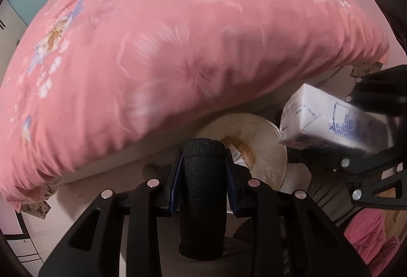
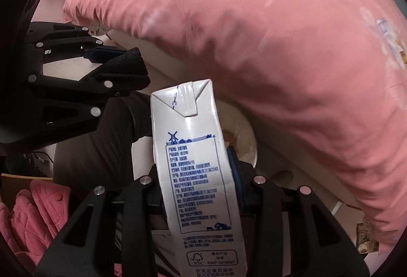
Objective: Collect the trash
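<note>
The right claw (image 2: 201, 162) is clamped on a white rectangular paper drink carton with blue print (image 2: 195, 175), its pads pressing the two narrow sides about midway along; the carton juts straight out ahead of the claw, folded top end foremost. It looks light and probably empty, stiff enough to hold yet easy to dent, with a smooth coated skin that could slip, so a grip across the flat sides near the middle seems soundest. Its print shows a blue windmill emblem, dense small lines too fine to read, and an FSC mark with a code near the base.

The left claw (image 1: 203, 162) is closed on a black textured foam cylinder (image 1: 202, 198), likely light, squashy and grippy. Just beyond its tips lies a white bag-lined round bin (image 1: 264, 147) holding wrappers. Above both claws spreads a pink floral quilt (image 1: 178, 48).
</note>
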`<state>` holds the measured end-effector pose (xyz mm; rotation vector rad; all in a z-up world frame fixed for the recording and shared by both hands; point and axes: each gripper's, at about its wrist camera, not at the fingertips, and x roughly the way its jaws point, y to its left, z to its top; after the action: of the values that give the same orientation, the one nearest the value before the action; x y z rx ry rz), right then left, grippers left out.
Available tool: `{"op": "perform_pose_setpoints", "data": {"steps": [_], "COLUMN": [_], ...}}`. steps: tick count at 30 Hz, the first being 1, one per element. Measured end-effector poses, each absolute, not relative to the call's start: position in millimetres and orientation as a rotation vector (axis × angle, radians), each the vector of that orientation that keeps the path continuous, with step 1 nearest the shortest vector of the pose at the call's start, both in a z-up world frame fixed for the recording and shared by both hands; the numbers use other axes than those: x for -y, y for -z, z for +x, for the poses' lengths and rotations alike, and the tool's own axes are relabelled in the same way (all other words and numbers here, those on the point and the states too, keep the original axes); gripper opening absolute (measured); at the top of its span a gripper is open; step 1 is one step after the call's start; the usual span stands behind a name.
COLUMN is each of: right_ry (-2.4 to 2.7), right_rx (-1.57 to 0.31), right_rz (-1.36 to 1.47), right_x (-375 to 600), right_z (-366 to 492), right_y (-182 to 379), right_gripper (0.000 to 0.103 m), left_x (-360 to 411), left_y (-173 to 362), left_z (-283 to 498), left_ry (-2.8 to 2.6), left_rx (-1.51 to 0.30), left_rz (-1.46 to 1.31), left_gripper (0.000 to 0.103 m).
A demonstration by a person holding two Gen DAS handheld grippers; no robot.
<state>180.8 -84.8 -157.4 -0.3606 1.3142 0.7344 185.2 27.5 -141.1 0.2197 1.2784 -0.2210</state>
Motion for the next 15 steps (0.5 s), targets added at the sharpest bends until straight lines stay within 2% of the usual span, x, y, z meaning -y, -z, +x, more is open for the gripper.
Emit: {"op": "perform_pose_setpoints", "data": {"steps": [15], "right_ry": [-0.746], "right_rx": [-1.452], "right_rz": [-0.294], "right_x": [83.4], "right_z": [185.1], "right_y": [233.0], "right_gripper": [0.039], "left_x": [-22.0], "left_y": [211.0], "left_z": [186.5], "left_ry": [0.250], "left_rx": [-1.416], "left_rz": [0.167], "left_gripper": [0.033]}}
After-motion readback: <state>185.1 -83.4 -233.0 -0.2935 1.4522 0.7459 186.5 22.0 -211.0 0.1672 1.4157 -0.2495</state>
